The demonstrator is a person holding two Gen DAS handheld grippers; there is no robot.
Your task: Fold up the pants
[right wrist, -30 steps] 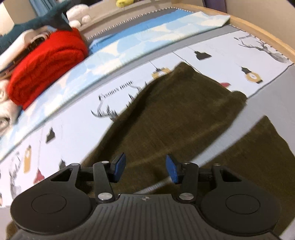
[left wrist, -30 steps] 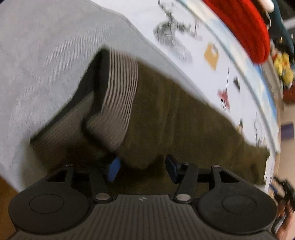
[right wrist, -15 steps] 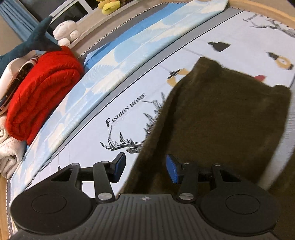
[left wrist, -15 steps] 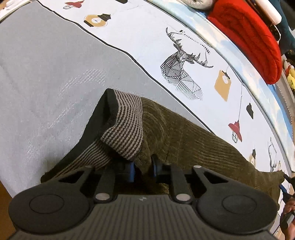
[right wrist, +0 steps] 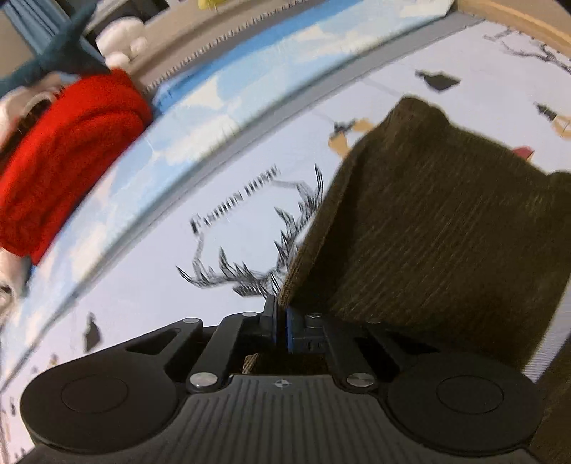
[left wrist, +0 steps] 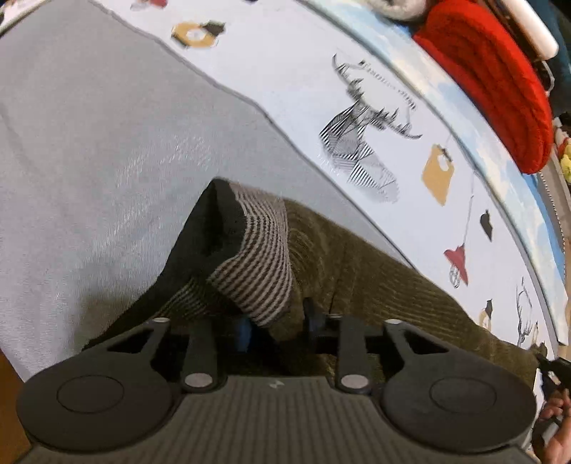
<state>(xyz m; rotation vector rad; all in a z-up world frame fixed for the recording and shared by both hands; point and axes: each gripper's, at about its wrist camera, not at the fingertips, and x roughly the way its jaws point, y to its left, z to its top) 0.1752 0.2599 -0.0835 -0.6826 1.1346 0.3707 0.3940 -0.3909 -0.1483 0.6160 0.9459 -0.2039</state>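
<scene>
Olive corduroy pants (left wrist: 385,285) lie on a printed bed sheet (left wrist: 285,71). Their striped grey-and-black waistband (left wrist: 257,264) is bunched up in the left wrist view. My left gripper (left wrist: 276,326) is shut on the waistband, which hides most of the fingers. In the right wrist view the pants (right wrist: 446,228) show as a lifted dark panel. My right gripper (right wrist: 280,326) is shut on the edge of the pants fabric, which rises up and to the right from the blue pads (right wrist: 289,330).
A folded red knit (right wrist: 60,150) lies at the back of the bed, also in the left wrist view (left wrist: 499,78). Plush toys (right wrist: 117,39) sit behind it. A wooden bed rim (right wrist: 517,18) runs at the far right. The grey sheet band (left wrist: 89,142) lies left of the pants.
My right gripper has closed on the pants edge and lifted it. My left gripper stays shut on the waistband, raised a little, with more fabric bunched between the fingers.
</scene>
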